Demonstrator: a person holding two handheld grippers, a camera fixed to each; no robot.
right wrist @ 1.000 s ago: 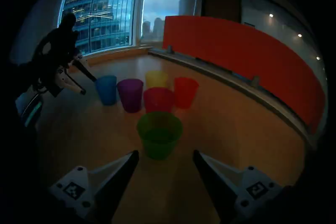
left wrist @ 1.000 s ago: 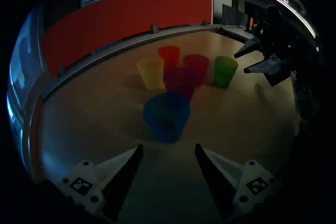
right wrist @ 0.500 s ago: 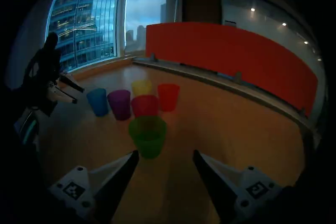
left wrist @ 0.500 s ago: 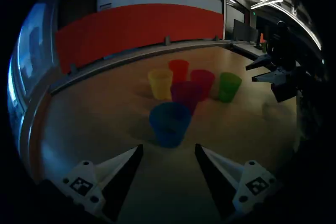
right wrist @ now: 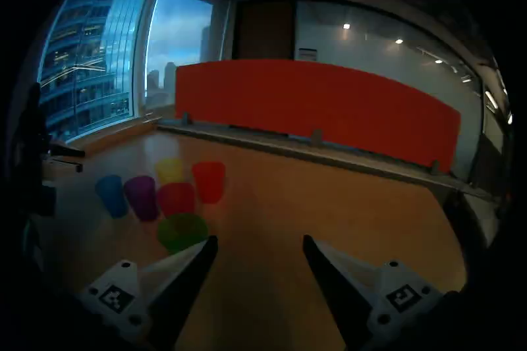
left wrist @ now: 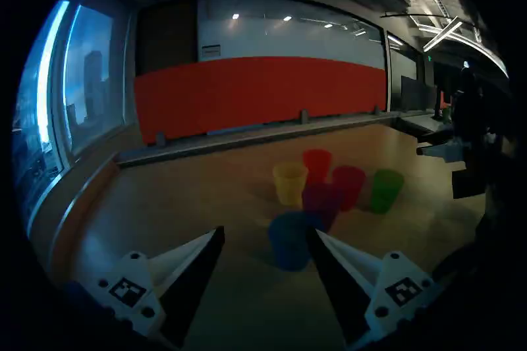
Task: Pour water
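The left gripper holds its two pale fingers wide apart with nothing between them, low over the wooden table. The blue cup stands upright just past its right fingertip, which hides part of the cup's side. Close behind the blue cup is the purple cup; I cannot tell if the two touch. Beyond them the yellow cup, the orange-red cup and the crimson cup stand bunched together. The green cup is at the right end of the cluster.

The right gripper is spread just as wide and is also empty. From its side the green cup is nearest, just beside the left fingertip and left of the gap. The crimson, purple and blue cups run off to the left behind it, and the yellow and orange-red ones stand farther back. All six cups are upright. The room is too dim to tell whether any of them holds water.

Each gripper shows in the other's view as a dark shape at the far edge, well apart from the cups. A long red partition runs along the back of the table. Tall windows to one side look out on glass towers and a dusky sky.
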